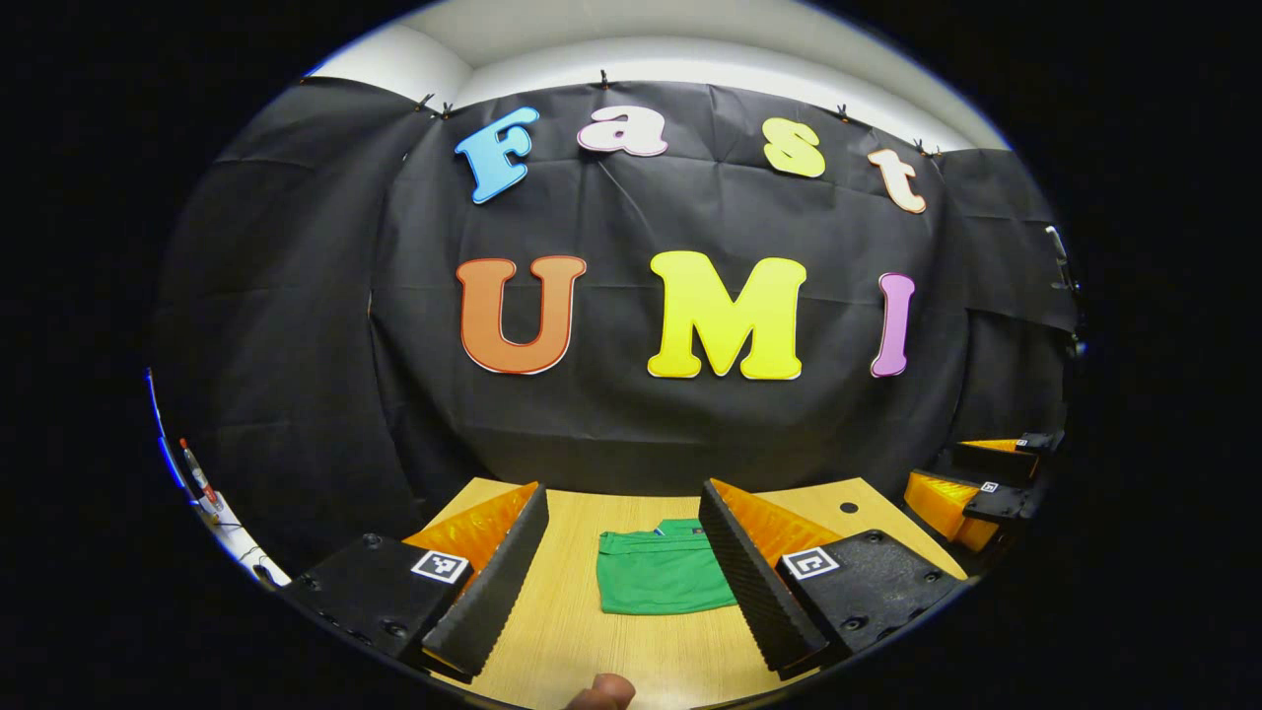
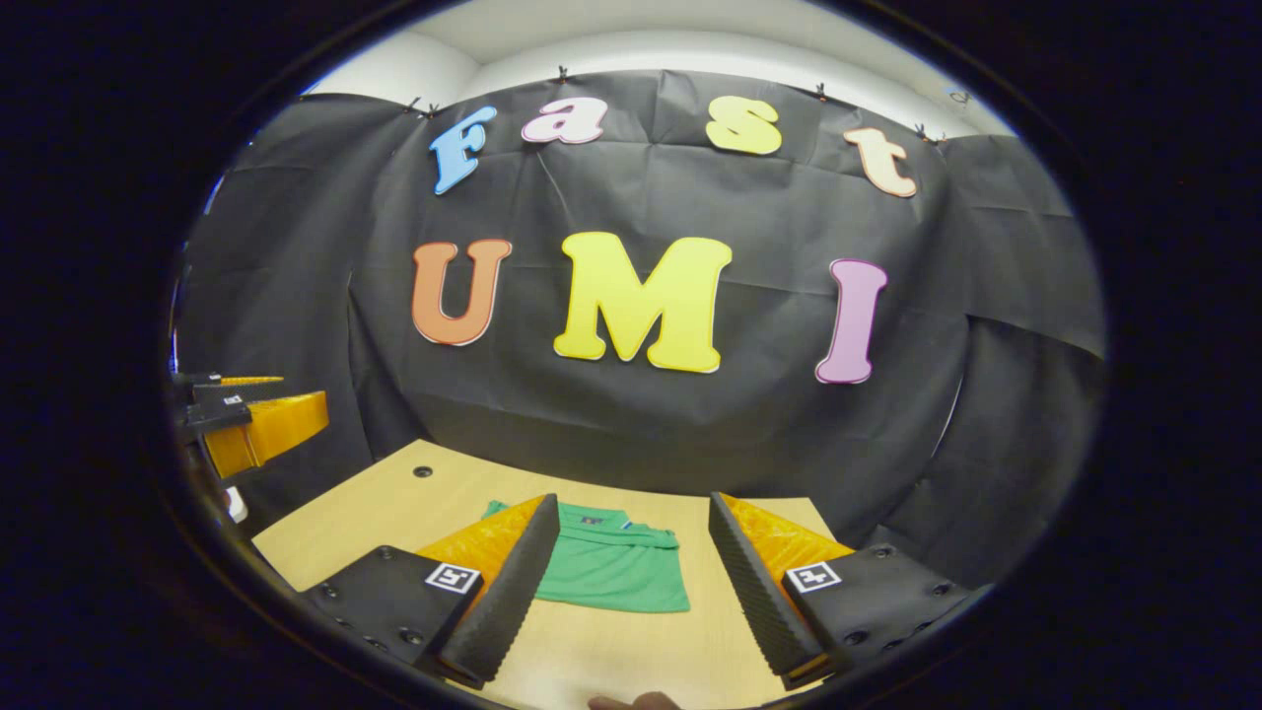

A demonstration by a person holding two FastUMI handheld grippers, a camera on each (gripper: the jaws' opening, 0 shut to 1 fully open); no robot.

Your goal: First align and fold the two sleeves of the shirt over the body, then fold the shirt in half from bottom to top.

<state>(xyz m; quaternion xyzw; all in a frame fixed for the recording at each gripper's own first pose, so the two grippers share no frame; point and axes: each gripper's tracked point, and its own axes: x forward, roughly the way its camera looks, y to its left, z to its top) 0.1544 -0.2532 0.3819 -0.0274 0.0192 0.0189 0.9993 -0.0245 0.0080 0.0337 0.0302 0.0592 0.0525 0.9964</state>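
A green shirt (image 1: 659, 572) lies folded into a compact rectangle on the wooden table (image 1: 592, 631), its collar at the far side. In the left gripper view my left gripper (image 1: 631, 651) hovers open above the table, the shirt showing between its fingers, untouched. In the right gripper view the shirt (image 2: 611, 567) lies ahead and a little left of my right gripper (image 2: 631, 661), which is open with nothing in it. The right gripper (image 1: 996, 488) also shows at the far right of the left gripper view, and the left gripper (image 2: 242, 414) at the far left of the right gripper view.
The table's far edge meets the black cloth wall. A small dark hole (image 1: 848, 507) sits in the tabletop near the back, also seen as a hole (image 2: 422, 471) left of the shirt. A fingertip (image 1: 601, 692) shows at the bottom edge.
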